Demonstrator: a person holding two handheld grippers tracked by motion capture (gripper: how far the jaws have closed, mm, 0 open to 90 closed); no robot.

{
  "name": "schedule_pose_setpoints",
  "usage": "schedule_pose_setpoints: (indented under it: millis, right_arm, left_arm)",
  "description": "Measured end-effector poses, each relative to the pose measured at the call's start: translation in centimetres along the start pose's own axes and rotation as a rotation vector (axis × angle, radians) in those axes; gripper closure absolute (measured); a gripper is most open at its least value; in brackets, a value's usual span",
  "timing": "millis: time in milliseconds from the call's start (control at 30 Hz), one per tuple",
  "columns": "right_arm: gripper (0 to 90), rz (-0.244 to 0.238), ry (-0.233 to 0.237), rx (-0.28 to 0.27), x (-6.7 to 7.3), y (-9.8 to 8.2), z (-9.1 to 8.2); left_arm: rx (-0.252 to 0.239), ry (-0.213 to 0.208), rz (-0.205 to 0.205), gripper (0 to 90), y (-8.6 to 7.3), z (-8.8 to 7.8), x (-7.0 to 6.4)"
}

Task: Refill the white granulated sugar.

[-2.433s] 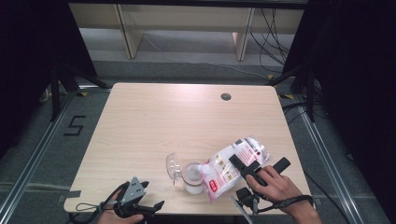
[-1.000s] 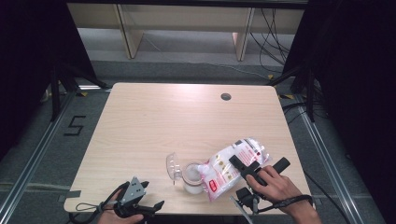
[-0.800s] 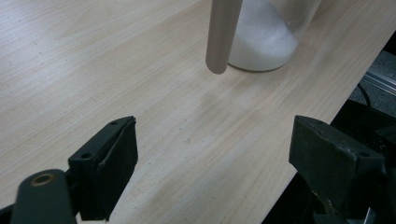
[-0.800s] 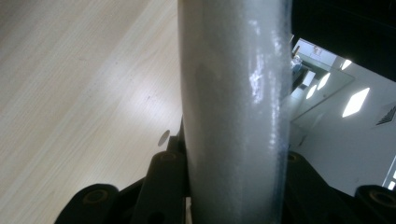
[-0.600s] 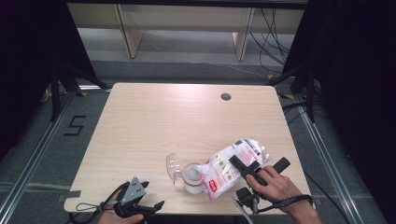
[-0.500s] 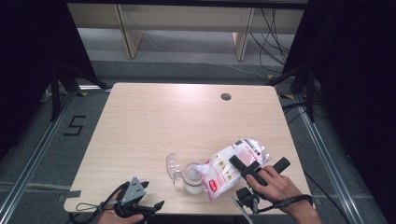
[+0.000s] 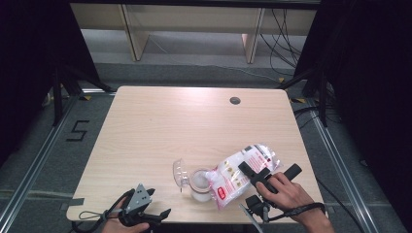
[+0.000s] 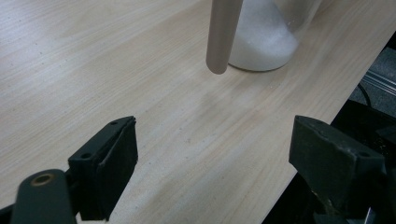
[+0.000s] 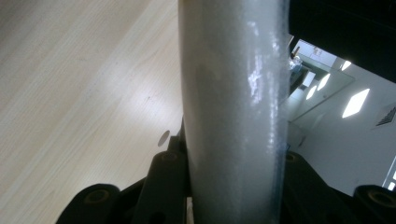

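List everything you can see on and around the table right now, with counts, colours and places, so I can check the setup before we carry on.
Bag: one, clear plastic with white granules and a red-and-white label, tilted with its low end at the jar mouth, near the table's front right.
Jar: one, clear, partly filled with white granules, front centre of the table.
Lid: one, clear, hinged open at the jar's left.
Table: one, light wood, with a dark round hole near its far edge.
Shelving: pale wood, on the floor behind the table.
Left gripper: one, black, jaws open, at the front left edge.
Right gripper: one, black, clamped on the bag.
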State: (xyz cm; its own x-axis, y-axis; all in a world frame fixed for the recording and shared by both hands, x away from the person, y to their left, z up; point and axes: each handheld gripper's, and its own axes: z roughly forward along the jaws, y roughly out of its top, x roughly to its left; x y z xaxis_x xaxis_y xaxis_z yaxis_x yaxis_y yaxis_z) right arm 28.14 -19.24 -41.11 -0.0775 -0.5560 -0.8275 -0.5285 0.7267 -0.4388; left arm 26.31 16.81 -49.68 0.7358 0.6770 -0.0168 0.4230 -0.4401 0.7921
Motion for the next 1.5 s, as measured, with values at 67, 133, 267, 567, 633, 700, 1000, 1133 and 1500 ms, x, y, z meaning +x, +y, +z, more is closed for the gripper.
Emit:
schedule_pose_setpoints:
  millis: [67, 133, 267, 567, 633, 700, 1000, 1133, 1500]
  right_arm:
    - [75.0, 0.001, 0.000, 0.000, -0.02, 0.00, -0.01]
    - [75.0, -0.017, 0.006, 0.004, -0.15, -0.05, -0.07]
    - [75.1, -0.019, 0.006, 0.004, -0.17, -0.06, -0.08]
    - [75.3, -0.018, 0.010, 0.007, -0.20, -0.03, -0.10]
    - [75.3, -0.019, 0.010, 0.007, -0.20, -0.01, -0.10]
    - [75.3, -0.018, 0.011, 0.006, -0.20, -0.03, -0.10]
    - [75.5, -0.017, 0.008, 0.006, -0.19, -0.10, -0.12]
    - [75.6, 0.001, 0.002, 0.004, -0.07, -0.10, -0.08]
    - [75.8, -0.014, 0.009, 0.007, -0.17, -0.17, -0.12]
  left_arm:
    - [0.000, -0.001, -0.002, 15.2, 0.00, 0.01, -0.01]
    - [0.000, 0.000, 0.030, 15.2, 0.06, -0.02, 0.17]
    - [0.002, -0.002, 0.028, 15.2, 0.07, -0.05, 0.18]
    - [-0.001, -0.001, 0.023, 15.2, 0.07, -0.02, 0.16]
    - [0.000, -0.002, 0.024, 15.2, 0.07, -0.03, 0.15]
    - [-0.001, -0.002, 0.024, 15.2, 0.07, -0.03, 0.16]
    - [0.002, -0.003, -0.001, 15.2, 0.01, 0.00, 0.02]
    - [0.000, -0.001, -0.001, 15.2, 0.00, 0.03, 0.01]
    - [0.002, -0.001, 0.000, 15.2, 0.00, 0.03, 0.01]
